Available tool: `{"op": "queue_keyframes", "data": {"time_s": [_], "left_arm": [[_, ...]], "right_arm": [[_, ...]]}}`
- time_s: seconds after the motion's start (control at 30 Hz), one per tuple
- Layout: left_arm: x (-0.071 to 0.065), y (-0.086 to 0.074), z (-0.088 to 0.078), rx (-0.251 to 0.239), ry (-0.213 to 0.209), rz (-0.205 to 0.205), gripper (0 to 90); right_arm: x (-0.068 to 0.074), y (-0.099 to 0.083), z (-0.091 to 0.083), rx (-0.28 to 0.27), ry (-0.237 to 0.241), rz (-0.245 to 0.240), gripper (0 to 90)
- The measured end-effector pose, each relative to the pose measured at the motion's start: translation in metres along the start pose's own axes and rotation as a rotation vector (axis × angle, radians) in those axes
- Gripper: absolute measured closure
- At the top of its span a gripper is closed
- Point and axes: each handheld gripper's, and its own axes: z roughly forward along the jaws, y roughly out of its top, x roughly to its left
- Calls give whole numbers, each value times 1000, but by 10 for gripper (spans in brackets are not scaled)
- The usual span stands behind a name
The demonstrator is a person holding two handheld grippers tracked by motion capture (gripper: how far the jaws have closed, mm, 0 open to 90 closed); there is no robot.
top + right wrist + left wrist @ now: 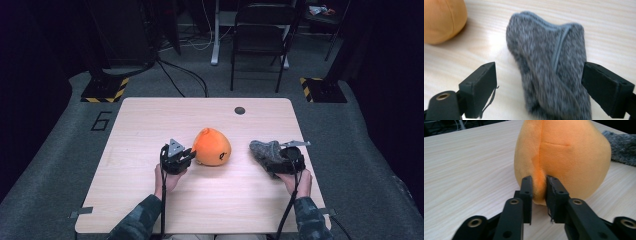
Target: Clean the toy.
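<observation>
Your left gripper (539, 183) sits at the bottom centre of its own view with its jaws drawn narrow, pinching a fold of the orange plush (564, 157) low on its near side; the pads (527, 188) press into the fabric, so count that as a grip, though a shallow one on a soft skin. Your right gripper (539, 82) stands wide, its jaws at the lower left and lower right of its view with the grey sock (549, 65) lying between them and touched by neither, as far as the blur lets me tell. In the high view the left gripper (181, 159) is left of centre, hard against the plush (211, 146), which rests mid-table; the right gripper (292, 155) is at the right, over the near end of the sock (267, 152), which lies flat on the table (150, 115) well apart from the plush. Farther back, at the top of that view, a folding chair (260, 35) stands on the floor beyond the table. I judge the step in hand to be taking hold of the two soft things, one per gripper: the plush is caught, the sock not yet. Your next move calls for lowering the right jaws around the sock's bulk and closing on a thick part, not a loose edge, while you keep the left pinch steady so the fold does not slip out.
</observation>
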Motion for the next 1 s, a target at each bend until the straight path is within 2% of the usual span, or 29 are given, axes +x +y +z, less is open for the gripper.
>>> {"op": "queue_keyframes", "data": {"time_s": [0.27, 0.4, 0.47, 0.53, 0.6, 0.7, 0.73, 0.8, 0.83, 0.87, 0.97, 1.0], "left_arm": [[3, -2, -5, 30, 26, 11, 490], [4, -2, -12, 40, 22, 12, 375], [5, -3, -17, 45, 28, 16, 334], [7, -5, -25, 55, 29, 20, 281], [8, -10, -33, 51, 55, 36, 259], [14, -21, -43, 89, 82, 42, 219], [18, -27, -47, 121, 94, 44, 199], [24, -37, -50, 161, 118, 29, 163], [27, -42, -52, 166, 137, 6, 164], [31, -47, -55, 174, 152, 0, 159], [42, -59, -61, 211, 157, -48, 135], [44, -62, -62, 226, 159, -46, 129]], "right_arm": [[-11, -36, -15, 0, -20, 18, 96], [-21, -52, -18, 13, -27, 33, 88], [-23, -57, -18, 11, -29, 48, 88], [-25, -61, -15, 21, -39, 36, 81], [-25, -65, -13, 23, -46, 37, 78], [-27, -68, -8, 20, -57, 40, 66], [-27, -70, -7, 19, -68, 47, 64], [-30, -73, -5, -8, -89, 44, 68], [-31, -74, -5, -14, -97, 51, 69], [-33, -76, -5, -14, -94, 47, 68], [-35, -80, -1, -7, -93, 71, 64], [-36, -82, 1, -5, -94, 60, 63]]}}
